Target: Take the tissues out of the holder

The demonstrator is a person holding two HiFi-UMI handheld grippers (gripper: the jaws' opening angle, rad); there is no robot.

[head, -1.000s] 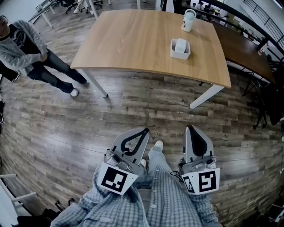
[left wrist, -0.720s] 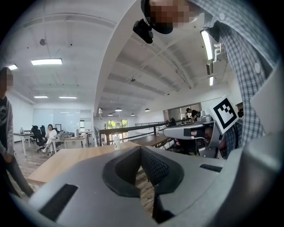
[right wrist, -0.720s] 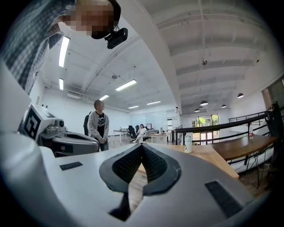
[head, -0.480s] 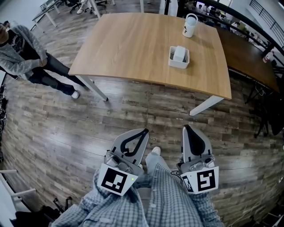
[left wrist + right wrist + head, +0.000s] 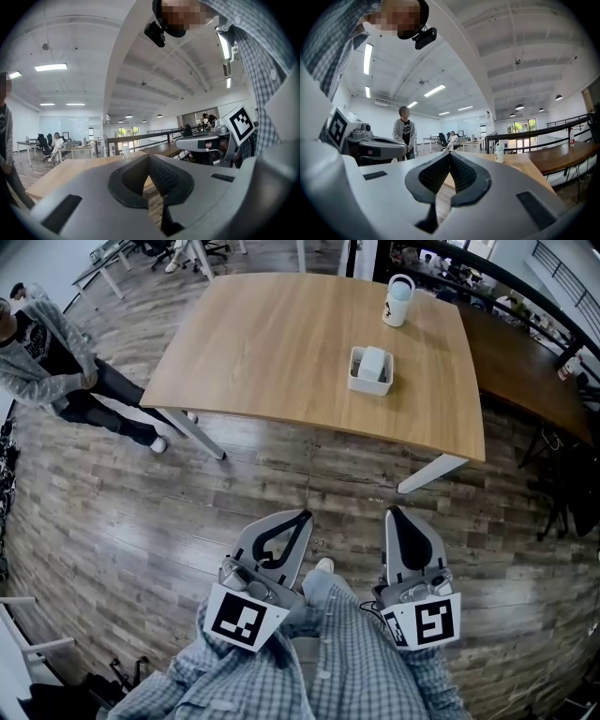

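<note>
At the table's (image 5: 272, 343) far right: the holder (image 5: 368, 386) is being shown set in from the edge, with the tissues (image 5: 373, 360) standing inside it; a mug (image 5: 398, 300) is standing beyond it, apart.
Left gripper (image 5: 304, 516): the jaws are being held together at the tips, with nothing between them, over the floor and well short of the table.
Right gripper (image 5: 392, 512): the jaws are likewise being held together and empty, well apart from the holder.
Risk, jaws together: unless they are being parted before the reach, the tissues are likely to be pushed down, not gripped.
Risk, holder: it looks light and is probably going to be dragged up with the tissues unless it is being steadied by the other gripper.
Risk, mug: it could be knocked by an overlong reach.
Hard to make out: the holder is not being shown in either gripper view. Whether the tissues are loose sheets or a wrapped pack cannot be told.
</note>
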